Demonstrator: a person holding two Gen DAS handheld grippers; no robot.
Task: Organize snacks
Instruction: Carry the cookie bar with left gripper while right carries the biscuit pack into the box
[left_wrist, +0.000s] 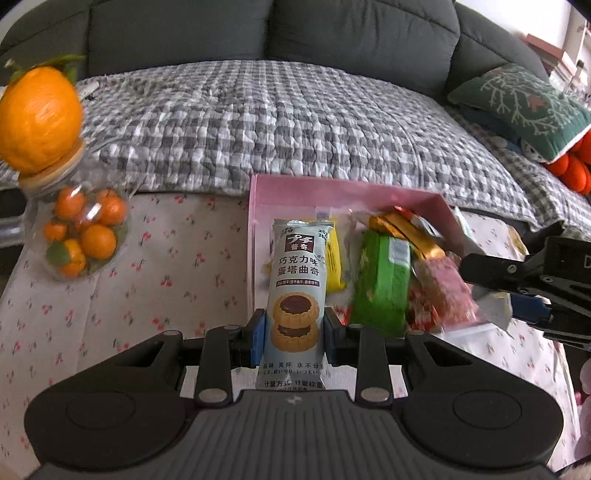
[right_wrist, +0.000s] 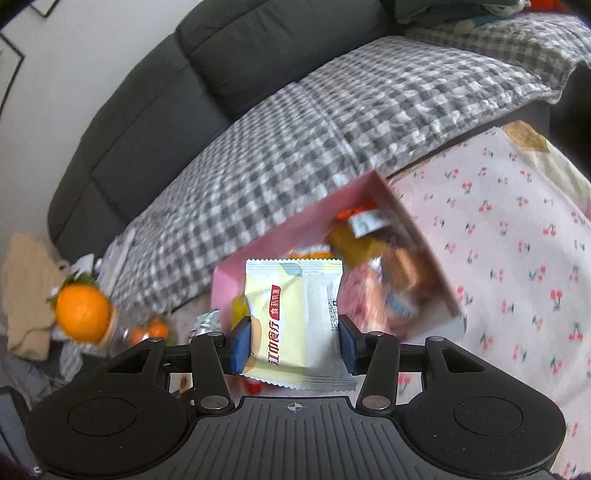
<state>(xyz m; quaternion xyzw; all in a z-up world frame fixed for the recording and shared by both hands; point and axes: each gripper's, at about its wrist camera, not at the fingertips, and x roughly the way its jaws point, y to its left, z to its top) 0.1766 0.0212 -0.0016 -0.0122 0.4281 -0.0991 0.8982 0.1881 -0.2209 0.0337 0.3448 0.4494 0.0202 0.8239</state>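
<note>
Cherry-print cloth (left_wrist: 147, 295) in front of grey sofa; pink box (left_wrist: 258, 206) already half full of snacks. Left gripper (left_wrist: 294, 334) clamps cookie pack (left_wrist: 297, 295), right gripper (right_wrist: 293, 345) clamps yellow sachet (right_wrist: 291, 317); lower both into free gaps before releasing

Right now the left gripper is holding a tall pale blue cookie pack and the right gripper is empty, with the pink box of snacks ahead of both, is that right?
Not quite. The right gripper is not empty: the right wrist view shows its jaws closed on a pale yellow packet. The rest holds: the left gripper holds the tall pale blue cookie pack, and the pink box of snacks lies ahead of both.
</note>
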